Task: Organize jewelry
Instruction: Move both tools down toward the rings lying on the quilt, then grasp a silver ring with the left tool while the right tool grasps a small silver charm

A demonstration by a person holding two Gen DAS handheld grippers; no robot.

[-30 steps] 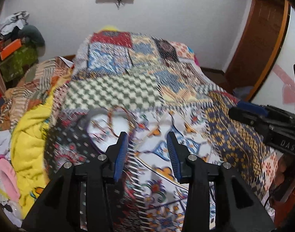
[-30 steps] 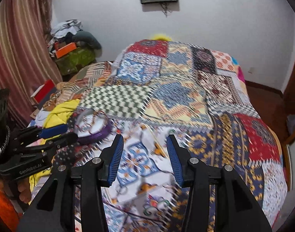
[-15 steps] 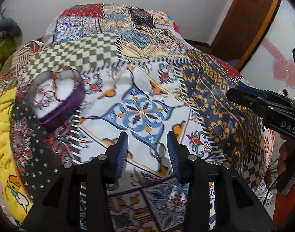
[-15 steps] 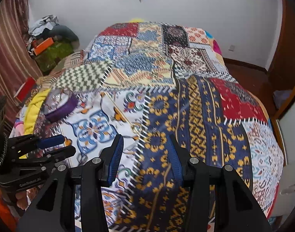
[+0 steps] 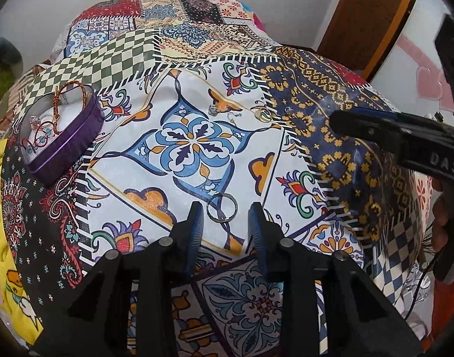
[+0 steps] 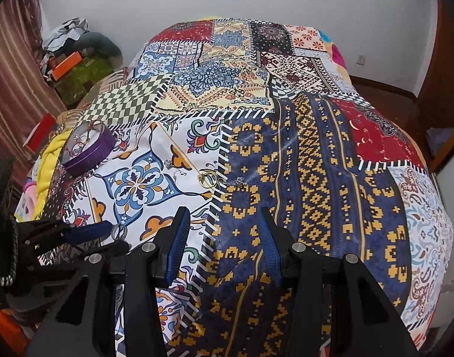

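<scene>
The purple tin (image 5: 64, 136), far left of the left gripper (image 5: 225, 218), already holds bracelets. A silver ring (image 5: 221, 208) lies between its closing jaws, ungripped; small pieces (image 5: 264, 115) wait ahead. The right gripper (image 6: 224, 232) hangs apart, empty.

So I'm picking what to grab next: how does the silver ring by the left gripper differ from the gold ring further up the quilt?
The plain silver ring lies alone on the white patch, between the left gripper's closing fingers, untouched. The gold ring sits far beyond them at the white patch's stitched edge, with other small pieces nearby. Both lie flat on the patchwork quilt, outside the purple heart-shaped tin.
</scene>
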